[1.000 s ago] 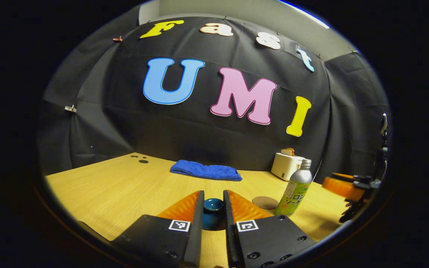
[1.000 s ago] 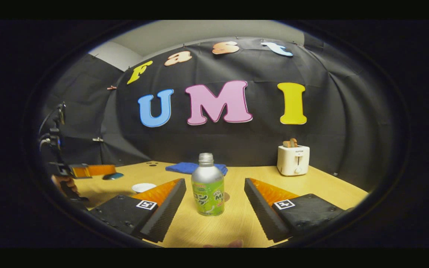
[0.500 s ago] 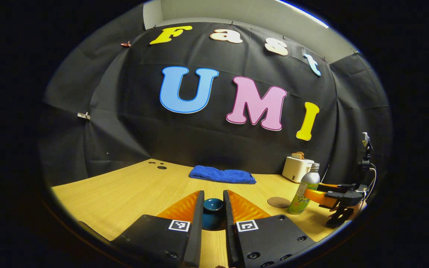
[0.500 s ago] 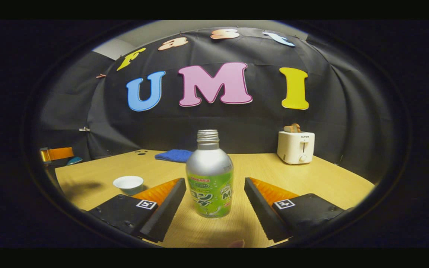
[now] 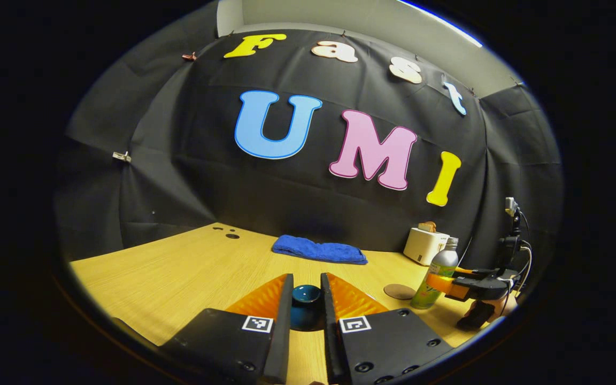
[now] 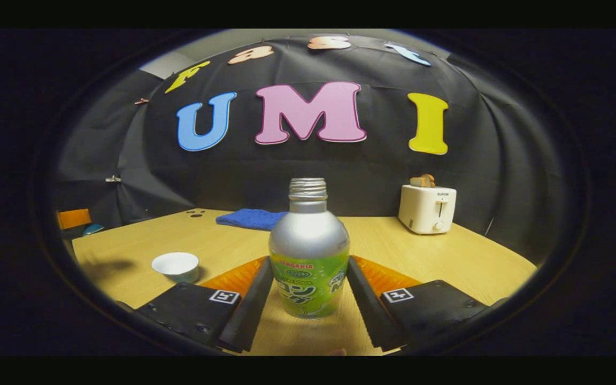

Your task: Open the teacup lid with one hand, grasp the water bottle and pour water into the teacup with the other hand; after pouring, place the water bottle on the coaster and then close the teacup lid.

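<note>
Wooden counter (image 6: 420,256) ahead. My left gripper (image 5: 306,299) is clenched on the teacup lid (image 5: 306,294), lifted clear; the teacup (image 6: 175,266) sits open, off to the right gripper's left. Right gripper (image 6: 308,289) has its jaws at the water bottle's (image 6: 308,251) sides; firm contact I can't tell. Next: squeeze, lift, carry over the cup w/o tipping. Coaster (image 5: 399,291) is just beside the bottle. Water level hidden.

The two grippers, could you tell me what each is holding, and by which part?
Left gripper clamps the teacup lid by its knob. Right gripper grips the water bottle on its lower labelled body, fingers against either side.
</note>
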Demonstrator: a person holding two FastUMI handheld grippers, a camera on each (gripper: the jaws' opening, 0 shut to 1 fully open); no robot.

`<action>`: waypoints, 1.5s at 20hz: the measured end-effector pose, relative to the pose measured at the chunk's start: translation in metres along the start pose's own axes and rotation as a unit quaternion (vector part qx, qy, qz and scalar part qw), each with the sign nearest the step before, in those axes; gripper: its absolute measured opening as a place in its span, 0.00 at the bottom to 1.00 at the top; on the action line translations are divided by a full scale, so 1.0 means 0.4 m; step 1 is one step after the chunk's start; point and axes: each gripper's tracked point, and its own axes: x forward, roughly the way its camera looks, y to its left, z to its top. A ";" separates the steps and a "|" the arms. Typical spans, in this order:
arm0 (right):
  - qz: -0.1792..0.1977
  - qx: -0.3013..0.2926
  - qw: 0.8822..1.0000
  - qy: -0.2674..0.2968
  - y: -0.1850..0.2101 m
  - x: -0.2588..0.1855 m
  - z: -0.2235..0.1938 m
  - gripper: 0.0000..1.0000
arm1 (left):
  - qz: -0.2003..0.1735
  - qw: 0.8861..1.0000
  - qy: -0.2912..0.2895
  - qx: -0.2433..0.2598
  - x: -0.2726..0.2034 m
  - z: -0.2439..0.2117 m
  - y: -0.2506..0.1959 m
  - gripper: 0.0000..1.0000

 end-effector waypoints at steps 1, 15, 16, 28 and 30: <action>-0.008 -0.023 1.000 -0.004 -0.004 -0.002 0.004 0.82 | 0.004 1.000 0.000 0.001 0.000 0.000 0.014 0.31; -0.051 -0.506 0.857 -0.079 0.095 0.015 0.079 0.81 | 0.003 1.000 0.016 -0.012 0.011 -0.022 0.032 0.34; -0.054 -0.527 0.844 -0.083 0.100 0.019 0.083 0.80 | 0.003 1.000 0.017 -0.015 0.012 -0.021 0.035 0.31; -0.058 -0.676 0.729 -0.093 0.162 0.035 0.050 0.80 | 0.001 1.000 0.023 -0.017 0.015 -0.033 0.037 0.31; -0.056 -0.691 0.715 -0.094 0.168 0.039 0.043 0.80 | 0.003 1.000 0.025 -0.018 0.015 -0.035 0.043 0.31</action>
